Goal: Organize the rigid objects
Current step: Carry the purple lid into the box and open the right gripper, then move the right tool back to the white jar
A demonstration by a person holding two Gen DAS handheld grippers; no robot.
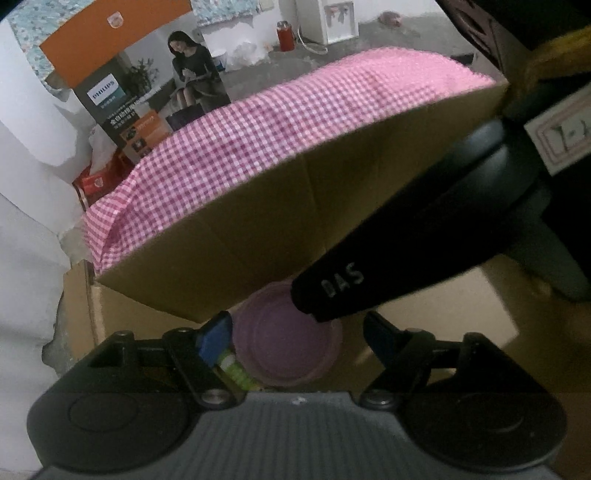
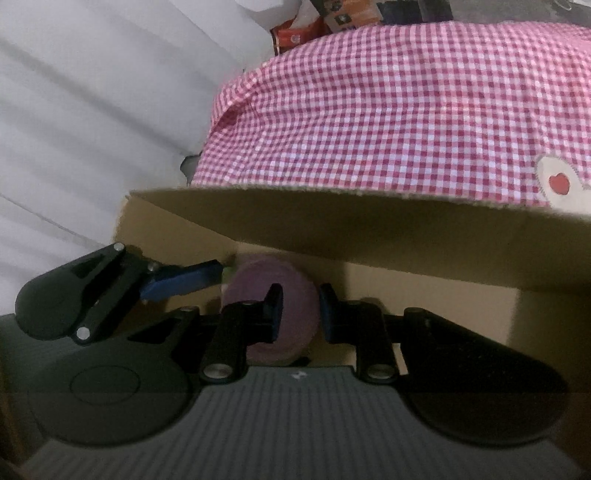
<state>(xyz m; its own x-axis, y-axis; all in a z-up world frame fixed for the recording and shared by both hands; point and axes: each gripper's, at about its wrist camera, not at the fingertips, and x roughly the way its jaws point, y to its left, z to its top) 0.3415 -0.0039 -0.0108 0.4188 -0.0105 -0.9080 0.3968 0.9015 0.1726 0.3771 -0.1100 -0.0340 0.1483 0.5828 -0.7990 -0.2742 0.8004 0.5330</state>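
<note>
Nearest in my L wrist view, the left gripper (image 1: 297,332) hangs over the cardboard box (image 1: 155,314) w/ its jaws wide apart, nothing pinched. Under the gap lies the purple lid (image 1: 291,343), flat on the box floor, face up. A green-and-white item (image 1: 236,371) peeks out just beside the lid by my left blue finger; too hidden to ID.

Crossing in from the right is the right gripper (image 1: 317,295), black finger stamped "DAS", tip right over the lid's top edge. Can't tell from here if it touches.

R wrist view: right gripper (image 2: 297,308) straddles the lid (image 2: 291,295), which looks edge-on here. Jaws are only narrowly apart; the lid rim sits between them, the left finger looks against it, and a slim gap shows on the right side. So no firm clamp that I can confirm. The left gripper (image 2: 207,277) shows at left, blue finger reaching toward the lid.

Farther: the box flap (image 2: 332,221) stands up behind. Beyond it, a pink checked cloth (image 2: 406,110) covers the worktop.

Far back: a printed carton (image 1: 147,85) and a red bottle (image 1: 284,35) on the floor.
</note>
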